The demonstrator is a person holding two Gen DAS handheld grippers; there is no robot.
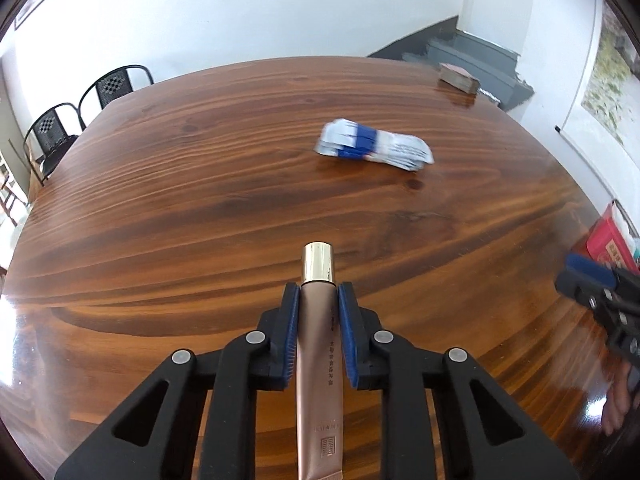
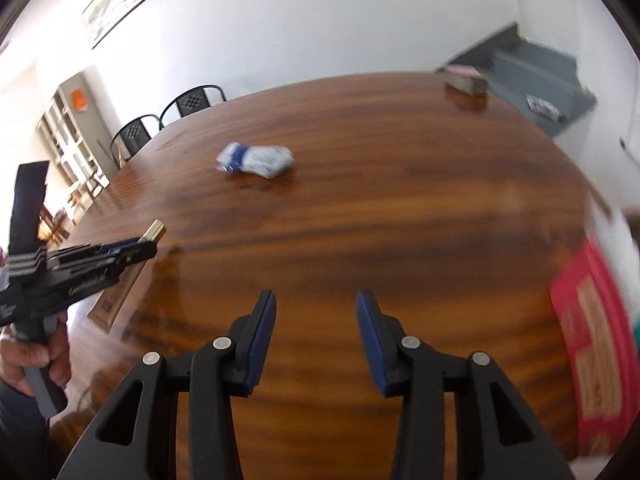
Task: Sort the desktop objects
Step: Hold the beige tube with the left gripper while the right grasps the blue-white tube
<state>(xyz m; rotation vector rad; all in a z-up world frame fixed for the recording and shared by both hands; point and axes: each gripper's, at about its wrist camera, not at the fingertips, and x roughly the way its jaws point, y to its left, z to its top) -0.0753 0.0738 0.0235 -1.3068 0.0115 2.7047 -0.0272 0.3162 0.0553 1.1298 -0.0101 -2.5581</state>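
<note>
Jaws of left gripper [image 1: 319, 292] pinching tube [image 1: 320, 376], gold cap forward; right gripper [image 2: 316, 300] jaws spread.

Tube held above the table, sachets and box lying on it

A rose-gold cosmetic tube [image 1: 320, 364] with a shiny gold cap [image 1: 318, 262] points forward, clamped between blue pads above the wooden table [image 1: 180, 200]. A bundle of white-and-blue sachets [image 1: 374, 149] lies flat near the table's middle, well apart from it. A red box [image 2: 588, 344] with gold print sits at the right edge.
</note>
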